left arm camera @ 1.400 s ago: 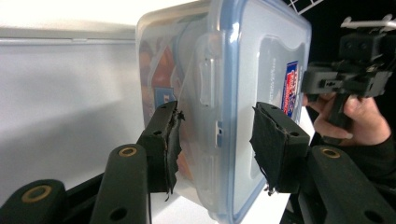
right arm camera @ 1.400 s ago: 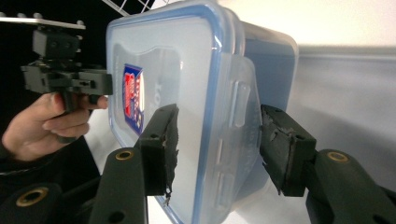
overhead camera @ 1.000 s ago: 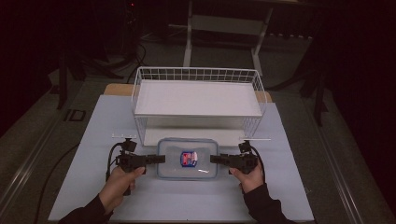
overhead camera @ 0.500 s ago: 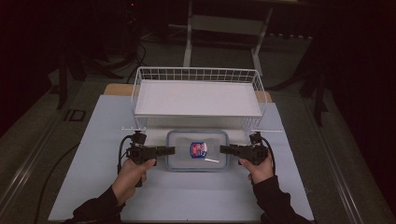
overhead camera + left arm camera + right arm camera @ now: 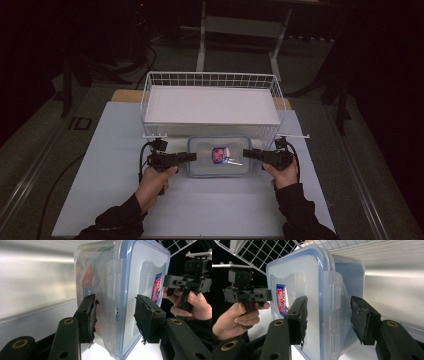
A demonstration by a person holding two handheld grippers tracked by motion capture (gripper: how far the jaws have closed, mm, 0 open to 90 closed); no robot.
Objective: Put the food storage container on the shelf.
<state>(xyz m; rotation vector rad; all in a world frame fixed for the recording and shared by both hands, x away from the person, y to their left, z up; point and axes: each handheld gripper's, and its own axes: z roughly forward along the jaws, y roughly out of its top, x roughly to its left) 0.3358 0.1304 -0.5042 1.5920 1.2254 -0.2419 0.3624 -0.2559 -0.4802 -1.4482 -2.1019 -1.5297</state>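
Observation:
A clear plastic container (image 5: 219, 156) with a blue-rimmed lid and a red and blue label is held in front of the wire basket. My left gripper (image 5: 192, 157) grips its left end and my right gripper (image 5: 246, 153) grips its right end. In the left gripper view, the container (image 5: 130, 290) has its side latch between the black pads (image 5: 90, 315) of my left gripper (image 5: 117, 317), with the right gripper and a hand beyond. The right gripper view mirrors this: my right gripper (image 5: 328, 318) closes on the container (image 5: 312, 290) across its latch.
A white wire basket (image 5: 212, 80) with a white board in it stands just behind the container. The white table top (image 5: 115, 150) has free room left, right and in front. Dark floor and a metal stand lie beyond the table.
Both grippers and the container between them have moved away from the person, toward the basket, and slightly to the right.

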